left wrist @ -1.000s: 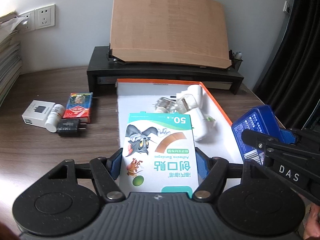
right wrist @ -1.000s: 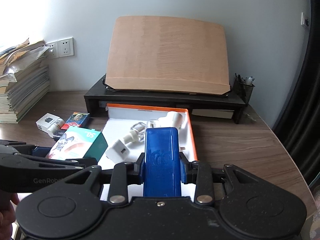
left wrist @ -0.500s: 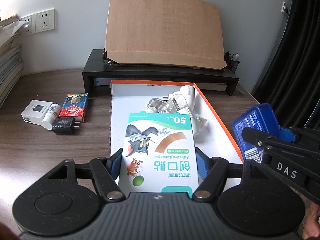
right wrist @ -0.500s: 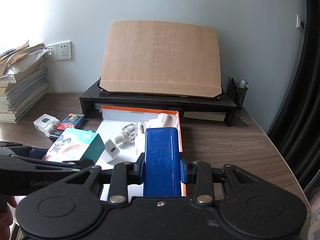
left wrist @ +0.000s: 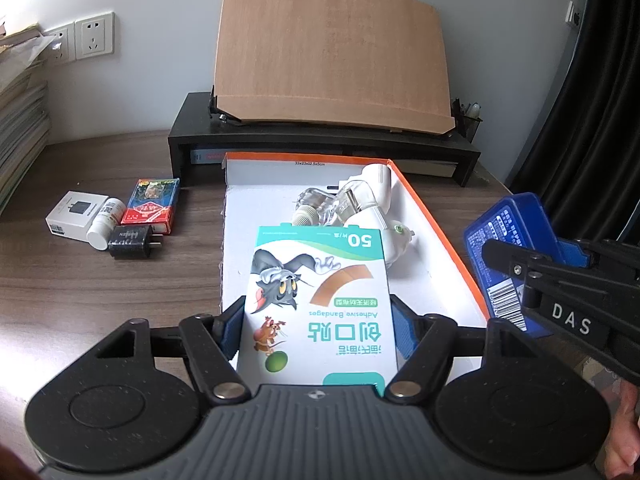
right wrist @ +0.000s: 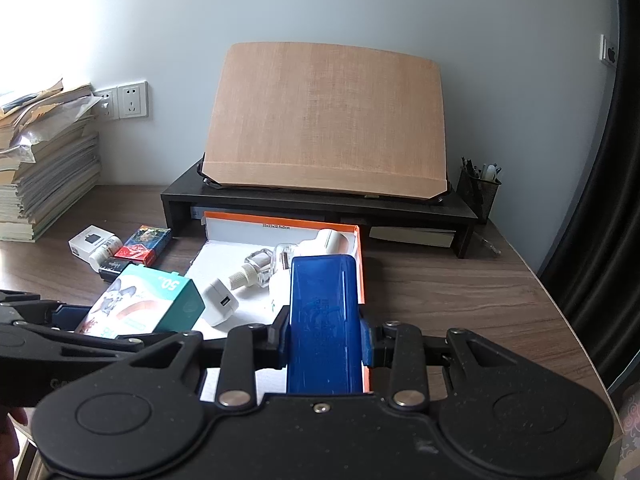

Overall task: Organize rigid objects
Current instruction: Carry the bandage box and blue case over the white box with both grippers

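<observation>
My left gripper (left wrist: pixel 318 320) is shut on a white and teal bandage box (left wrist: pixel 320 300) with a cartoon cat, held over the near end of the white, orange-rimmed box (left wrist: pixel 436 216). My right gripper (right wrist: pixel 325 340) is shut on a blue case (right wrist: pixel 323 320), held over the box's near right edge (right wrist: pixel 361 264). The blue case also shows at the right in the left wrist view (left wrist: pixel 508 240). Inside the box lie a clear bottle (left wrist: pixel 316 204), a white plug-in device (left wrist: pixel 376 184) and a white charger (right wrist: pixel 220 306).
On the wooden desk left of the box lie a white carton (left wrist: pixel 74 214), a small white bottle (left wrist: pixel 105 228), a red card pack (left wrist: pixel 152 204) and a black charger (left wrist: pixel 132 242). A black riser (left wrist: pixel 320 148) with a wooden board stands behind. Stacked papers (right wrist: pixel 44 184) sit far left; a pen holder (right wrist: pixel 478 190) far right.
Both grippers have drawn back and risen with their loads still held, so the orange-rimmed box and desk look farther away. The objects on the desk have not moved.
</observation>
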A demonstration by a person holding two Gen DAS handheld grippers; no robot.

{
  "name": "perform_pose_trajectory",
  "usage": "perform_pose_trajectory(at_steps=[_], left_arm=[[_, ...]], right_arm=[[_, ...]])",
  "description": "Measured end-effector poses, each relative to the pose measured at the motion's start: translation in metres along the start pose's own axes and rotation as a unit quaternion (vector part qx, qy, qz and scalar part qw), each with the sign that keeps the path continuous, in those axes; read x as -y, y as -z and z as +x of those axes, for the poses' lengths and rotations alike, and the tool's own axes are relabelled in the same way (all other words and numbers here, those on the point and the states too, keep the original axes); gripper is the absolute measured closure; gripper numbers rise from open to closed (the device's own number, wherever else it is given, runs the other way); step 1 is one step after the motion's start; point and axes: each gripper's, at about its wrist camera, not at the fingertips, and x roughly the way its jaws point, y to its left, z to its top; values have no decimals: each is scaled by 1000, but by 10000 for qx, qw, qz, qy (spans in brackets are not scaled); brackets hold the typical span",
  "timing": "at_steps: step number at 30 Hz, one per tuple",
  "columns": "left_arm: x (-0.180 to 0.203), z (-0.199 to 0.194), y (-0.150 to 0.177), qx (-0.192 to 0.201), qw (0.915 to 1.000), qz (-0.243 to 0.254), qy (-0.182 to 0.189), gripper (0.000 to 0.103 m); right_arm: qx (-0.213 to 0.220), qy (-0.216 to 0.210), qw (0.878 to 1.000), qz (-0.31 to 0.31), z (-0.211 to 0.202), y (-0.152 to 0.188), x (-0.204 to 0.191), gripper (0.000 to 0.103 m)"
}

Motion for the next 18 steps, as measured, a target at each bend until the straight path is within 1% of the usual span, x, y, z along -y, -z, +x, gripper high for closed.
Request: perform_pose_trajectory(at_steps=[11, 18], left_arm=[[7, 9, -2, -75, 10000, 38, 3, 32], [7, 12, -3, -111, 9999, 47, -63, 32]], right_arm=[[-110, -38, 9999, 55, 5, 6, 9, 63], [-148, -120, 9998, 85, 10, 7, 8, 63]])
